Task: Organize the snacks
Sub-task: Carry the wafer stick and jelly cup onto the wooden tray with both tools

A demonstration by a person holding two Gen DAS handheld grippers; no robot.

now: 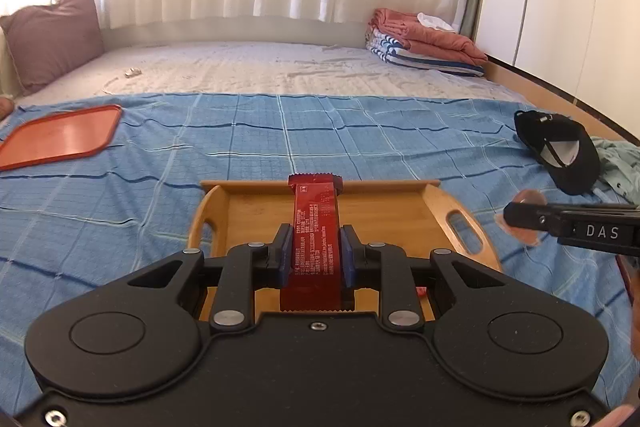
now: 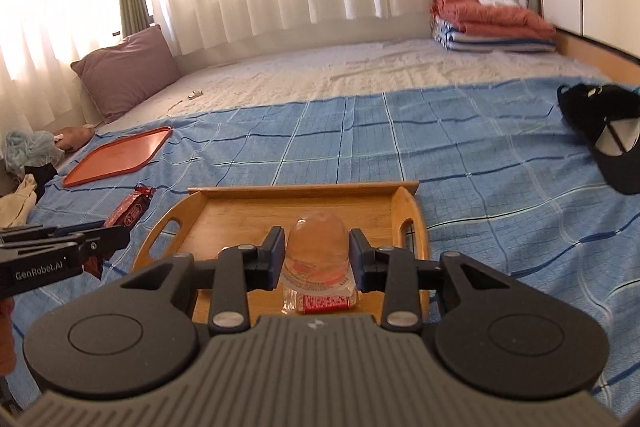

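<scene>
Left gripper (image 1: 316, 247) grips red bar (image 1: 316, 227), right gripper (image 2: 316, 251) perhaps jelly cup (image 2: 316, 243), over checked bedspread (image 1: 360, 131).

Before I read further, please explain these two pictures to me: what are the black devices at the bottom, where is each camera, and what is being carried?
Each black device is a hand-held gripper with two fingers; a person holds one per hand. Each picture comes from a camera on one gripper, looking forward along its fingers.

In the left wrist view, the left gripper is shut on a red snack bar. In the right wrist view, the right gripper is shut on a clear jelly cup.

Beyond them, a wooden tray, an orange tray and a black cap lie on a blue checked cloth on a bed.
</scene>
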